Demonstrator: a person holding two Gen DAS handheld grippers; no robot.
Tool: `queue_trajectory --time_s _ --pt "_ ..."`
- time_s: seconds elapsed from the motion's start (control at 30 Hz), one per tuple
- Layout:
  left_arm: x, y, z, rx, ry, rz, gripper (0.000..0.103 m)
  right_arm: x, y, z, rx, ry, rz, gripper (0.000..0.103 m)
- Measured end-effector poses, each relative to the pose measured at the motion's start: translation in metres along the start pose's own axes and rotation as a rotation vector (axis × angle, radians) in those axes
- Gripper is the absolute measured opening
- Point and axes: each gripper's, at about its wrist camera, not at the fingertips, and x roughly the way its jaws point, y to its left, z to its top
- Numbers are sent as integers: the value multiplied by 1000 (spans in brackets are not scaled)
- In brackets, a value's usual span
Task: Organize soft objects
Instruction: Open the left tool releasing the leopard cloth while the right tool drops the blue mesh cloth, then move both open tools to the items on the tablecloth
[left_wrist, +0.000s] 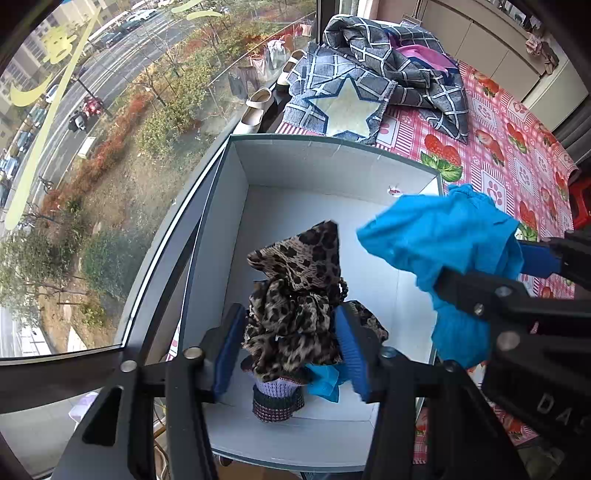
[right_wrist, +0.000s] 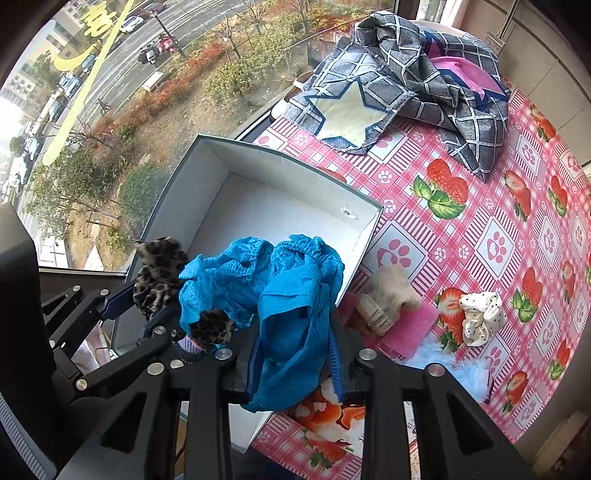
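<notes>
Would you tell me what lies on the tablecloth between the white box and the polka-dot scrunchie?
In the right wrist view, a beige knitted piece on a pink cloth lies between the white box and the polka-dot scrunchie.

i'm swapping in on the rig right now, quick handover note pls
Left gripper: jaws apart over the white box, leopard-print cloth between its pads, hanging loose.
Right gripper: jaws apart, blue mesh cloth draped between them at the box's near corner.
In the box: a knitted purple piece under the leopard cloth; whether it lies on the floor is unclear.
Left on the strawberry tablecloth: beige knit item on a pink cloth, polka-dot scrunchie, fluffy light-blue item, grey checked star cloth.
</notes>
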Motion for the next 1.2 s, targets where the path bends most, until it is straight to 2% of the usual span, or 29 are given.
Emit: queue_trajectory --time_s 0.03,0.07,0.1,0.2,0.27,0.3,0.37,0.5,0.53,0.57,0.7,0.93,1.03,1.2 --pt "-3 0 0 4 -11 3 77 0 1 1 -4 0 4 57" --pt "-4 -1 -1 10 -17 10 83 -1 2 1 -7 -7 5 68" --pt "-6 -2 -1 14 -25 18 83 -3 2 1 -9 -17 0 74" --pt "-8 -5 -2 22 -34 11 86 -5 2 1 -9 -21 -18 75" --pt "-8 -6 -2 25 -38 -6 93 -6 -2 1 7 -10 -15 77" --pt "-8 -7 -2 27 -33 -23 93 -6 -5 0 19 -5 -13 89" --pt "-9 -9 -2 26 -15 -75 93 -9 -12 -2 46 -8 -13 101" --pt "-16 -15 0 6 1 -182 95 -24 -31 -9 89 -26 -10 101" --pt "-18 -17 1 4 1 -204 98 -28 -38 -10 106 -28 -9 101" --pt "-21 -20 3 4 2 -222 103 -32 -47 -12 126 -28 -6 101" --pt "-34 -42 9 52 -16 -265 103 -51 -93 -25 246 -32 1 101" --pt "-45 -107 18 200 -23 -268 103 -78 -190 -66 442 -25 -69 101" --pt "-37 -137 20 257 -1 -247 103 -73 -224 -85 496 22 -101 101" --pt "-22 -167 21 294 46 -220 103 -44 -260 -109 519 103 -97 101"
